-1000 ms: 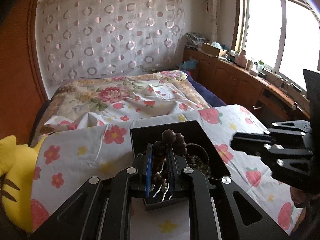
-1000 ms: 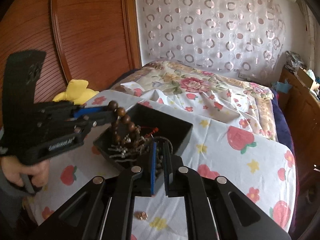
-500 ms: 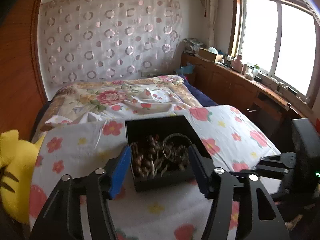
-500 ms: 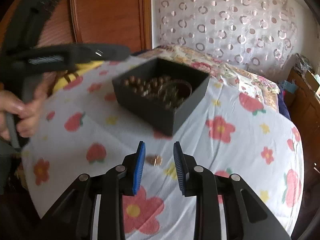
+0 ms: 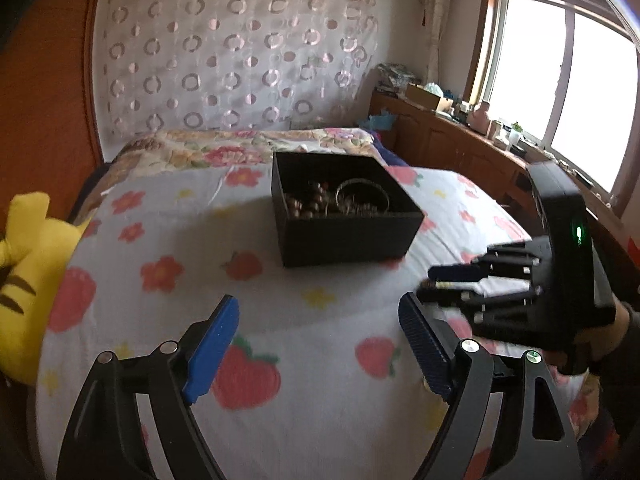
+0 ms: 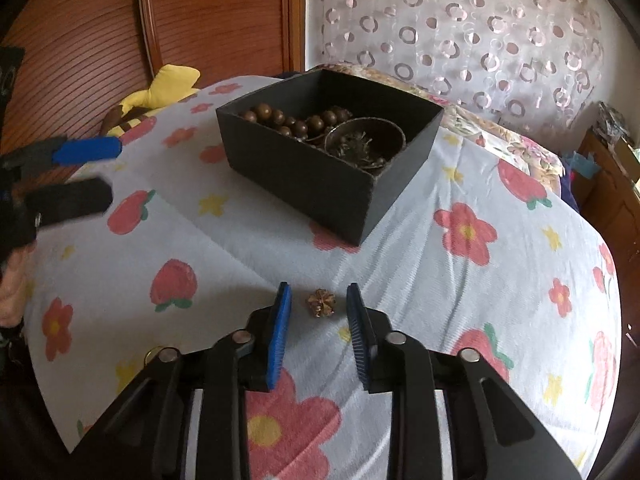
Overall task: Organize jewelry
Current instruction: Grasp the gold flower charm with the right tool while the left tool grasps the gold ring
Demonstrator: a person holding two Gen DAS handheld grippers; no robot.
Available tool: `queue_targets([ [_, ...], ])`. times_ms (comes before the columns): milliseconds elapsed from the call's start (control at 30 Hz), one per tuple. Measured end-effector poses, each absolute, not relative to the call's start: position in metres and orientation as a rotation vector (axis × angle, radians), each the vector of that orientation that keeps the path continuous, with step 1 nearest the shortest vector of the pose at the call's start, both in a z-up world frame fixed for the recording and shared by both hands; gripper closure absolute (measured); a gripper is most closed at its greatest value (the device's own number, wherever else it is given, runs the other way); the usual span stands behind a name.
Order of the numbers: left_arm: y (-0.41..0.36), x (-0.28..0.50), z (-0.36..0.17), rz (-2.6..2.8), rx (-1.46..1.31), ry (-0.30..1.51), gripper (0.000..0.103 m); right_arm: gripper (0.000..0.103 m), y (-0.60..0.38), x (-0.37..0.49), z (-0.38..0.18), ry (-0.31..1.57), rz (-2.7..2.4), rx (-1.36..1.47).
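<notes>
Both tools are matte black frames with linked arms joined by round silver screws. The left tool (image 5: 318, 318) and right tool (image 6: 319, 302) carry ribbed blue pads (image 6: 280, 336) — a small green light glows on the right tool's upright handle. A dark sleeve (image 5: 628, 360) shows at 3 o'clock.

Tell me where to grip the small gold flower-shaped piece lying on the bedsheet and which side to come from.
Grip the gold piece across its outer rim, coming down from above. It looks low and roundish and lies loose on the sheet, so only its opposite edges offer purchase. The right gripper already straddles it, blue fingers clear on either side, not touching.
</notes>
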State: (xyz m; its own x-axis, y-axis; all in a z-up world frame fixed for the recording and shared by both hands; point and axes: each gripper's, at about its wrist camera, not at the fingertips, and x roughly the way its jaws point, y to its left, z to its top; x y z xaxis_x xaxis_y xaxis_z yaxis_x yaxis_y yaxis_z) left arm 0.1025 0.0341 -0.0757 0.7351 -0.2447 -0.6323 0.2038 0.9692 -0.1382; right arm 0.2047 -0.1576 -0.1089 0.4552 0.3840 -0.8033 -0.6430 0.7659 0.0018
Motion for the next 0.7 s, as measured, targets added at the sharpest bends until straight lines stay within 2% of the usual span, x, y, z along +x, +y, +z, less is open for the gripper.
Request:
queue_targets([
  [233,0.025,0.082,-0.086,-0.274,-0.060,0.729,0.024,0.086,-0.164,0.194,-0.104,0.894,0.651,-0.311],
  [333,0.012,0.074,-0.090,-0.298,-0.031,0.749,0.019,0.086,-0.174,0.180,-0.098,0.875,0.656,-0.288],
  [700,-0.030,0.062,-0.101,-0.368,0.051,0.800,0.019,0.086,-0.207,0.128,-0.093,0.838,0.629,-0.229],
])
